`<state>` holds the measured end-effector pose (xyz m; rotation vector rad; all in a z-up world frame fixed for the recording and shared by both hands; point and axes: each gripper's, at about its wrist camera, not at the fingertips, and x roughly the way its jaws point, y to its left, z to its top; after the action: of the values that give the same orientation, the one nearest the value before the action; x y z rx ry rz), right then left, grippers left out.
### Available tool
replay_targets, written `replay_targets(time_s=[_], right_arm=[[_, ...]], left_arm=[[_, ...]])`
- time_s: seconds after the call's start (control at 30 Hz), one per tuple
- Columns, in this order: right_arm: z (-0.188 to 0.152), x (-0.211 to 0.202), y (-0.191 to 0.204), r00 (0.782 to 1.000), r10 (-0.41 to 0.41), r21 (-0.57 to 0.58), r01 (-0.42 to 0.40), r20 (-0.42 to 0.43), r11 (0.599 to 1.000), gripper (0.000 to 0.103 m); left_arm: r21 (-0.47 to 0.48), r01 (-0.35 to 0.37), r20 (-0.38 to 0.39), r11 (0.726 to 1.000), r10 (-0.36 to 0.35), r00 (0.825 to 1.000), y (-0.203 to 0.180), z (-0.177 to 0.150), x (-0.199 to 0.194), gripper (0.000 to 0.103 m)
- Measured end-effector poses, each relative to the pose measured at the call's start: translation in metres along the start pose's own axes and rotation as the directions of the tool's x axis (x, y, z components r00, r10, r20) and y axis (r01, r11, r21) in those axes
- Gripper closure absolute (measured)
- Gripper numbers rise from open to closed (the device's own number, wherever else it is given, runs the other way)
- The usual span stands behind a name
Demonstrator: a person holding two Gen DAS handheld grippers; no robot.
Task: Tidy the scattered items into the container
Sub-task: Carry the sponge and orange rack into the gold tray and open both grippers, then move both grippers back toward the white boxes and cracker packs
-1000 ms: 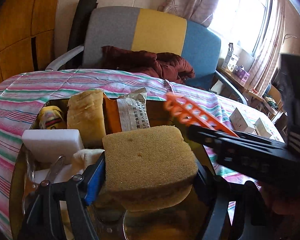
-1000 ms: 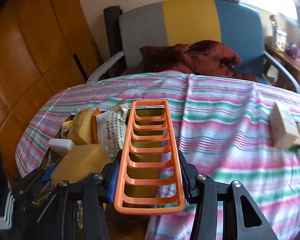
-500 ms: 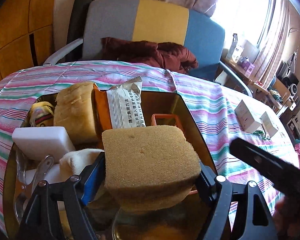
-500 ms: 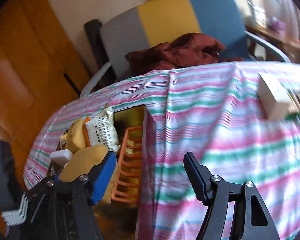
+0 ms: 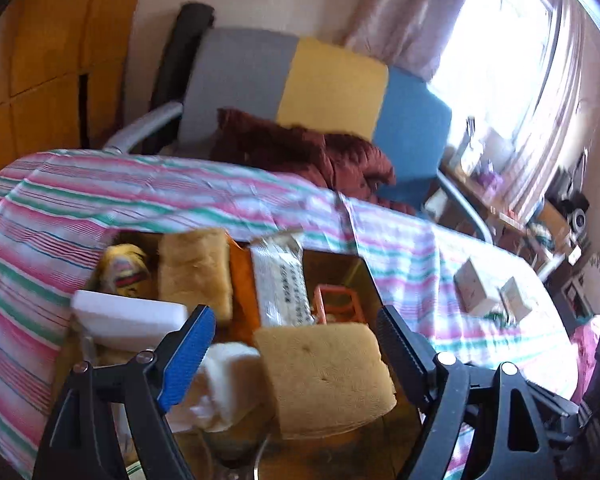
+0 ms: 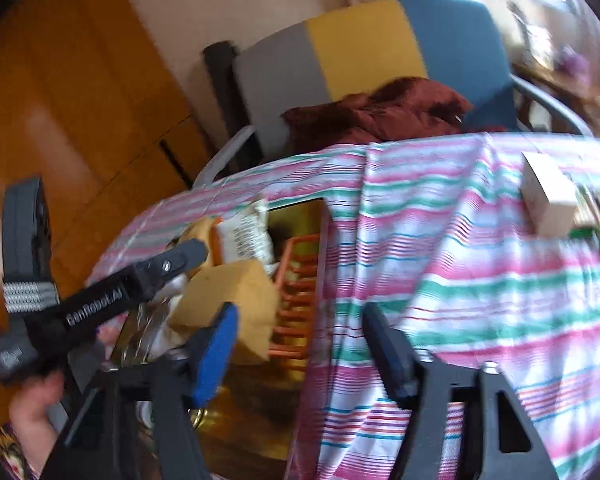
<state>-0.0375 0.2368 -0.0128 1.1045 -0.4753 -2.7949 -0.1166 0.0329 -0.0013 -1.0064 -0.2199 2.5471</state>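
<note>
The left claw (image 5: 292,344) has let go of the tan sponge (image 5: 328,376): half a second ago its fingers were clamped on the block, and now they stand apart with the sponge lying loose between them, resting on the heap in the amber container (image 5: 364,276). The right claw (image 6: 300,344) is also spread wide and empty. The orange rack (image 6: 296,300) it carried a second ago now leans inside the container against the wall at 3 o'clock, just beside the sponge.

So both items appear delivered. Behind them, toward 12 o'clock, sit the printed packet (image 5: 280,280), another tan sponge (image 5: 194,272) and, at 9 o'clock, a white block (image 5: 128,316).

Still out on the striped bench (image 6: 480,280) are two small white boxes (image 5: 472,292) at about 2 o'clock, well apart from the container. They are likely the next things to fetch, and the right claw is turned that way.
</note>
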Motion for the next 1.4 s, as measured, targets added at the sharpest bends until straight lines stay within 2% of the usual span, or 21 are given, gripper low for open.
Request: replay_targets(time_s=[0.1,0.2,0.27,0.4,0.5,0.67,0.8,0.9,1.1,1.2,1.4], right_arm=[[-0.001,0.006,0.027,0.999,-0.012,-0.130,0.007,-0.043,0.992,0.072],[-0.004,0.017,0.043,0.992,0.044,-0.169,-0.063,-0.114,0.984,0.076],[-0.004,0.032,0.052,0.983,0.050,-0.187,-0.084,-0.178,0.979,0.080],[0.000,0.062,0.061,0.971,0.010,-0.227,-0.066,-0.239,0.972,0.081],[0.004,0.076,0.062,0.969,-0.010,-0.222,-0.046,-0.246,0.974,0.081],[0.003,0.084,0.057,0.963,0.008,-0.183,-0.059,-0.271,0.981,0.080],[-0.003,0.055,0.040,0.975,0.075,-0.099,-0.098,-0.211,0.990,0.080],[-0.005,0.031,0.022,0.986,0.082,-0.049,-0.090,-0.146,0.995,0.076],[-0.008,-0.005,-0.030,0.998,-0.009,0.056,0.012,-0.057,0.998,0.073],[-0.013,-0.019,-0.056,0.998,-0.054,0.109,0.058,-0.038,0.992,0.066],[-0.030,-0.036,-0.109,0.984,-0.176,0.184,0.178,-0.028,0.967,0.064]], left_arm=[[-0.056,-0.036,0.059,0.998,0.040,0.997,0.014,-0.002,-0.016,0.019],[-0.108,-0.073,0.099,0.992,0.084,0.992,0.029,-0.002,-0.028,0.019],[-0.127,-0.087,0.102,0.988,0.100,0.990,0.037,-0.004,-0.032,0.019],[-0.135,-0.109,0.082,0.985,0.120,0.989,0.050,-0.007,-0.034,0.019],[-0.145,-0.103,0.073,0.984,0.114,0.991,0.054,-0.012,-0.035,0.019],[-0.121,-0.092,0.065,0.988,0.100,0.993,0.046,-0.019,-0.032,0.019],[-0.076,-0.072,0.061,0.995,0.077,0.995,0.027,-0.023,-0.030,0.019],[-0.025,-0.047,0.046,0.999,0.048,0.998,0.005,-0.027,-0.026,0.019],[0.097,0.020,0.001,0.995,-0.020,1.000,-0.048,-0.040,-0.018,0.019],[0.158,0.057,-0.025,0.986,-0.054,0.998,-0.076,-0.049,-0.015,0.019],[0.291,0.171,-0.079,0.941,-0.154,0.985,-0.142,-0.065,-0.006,0.019]])
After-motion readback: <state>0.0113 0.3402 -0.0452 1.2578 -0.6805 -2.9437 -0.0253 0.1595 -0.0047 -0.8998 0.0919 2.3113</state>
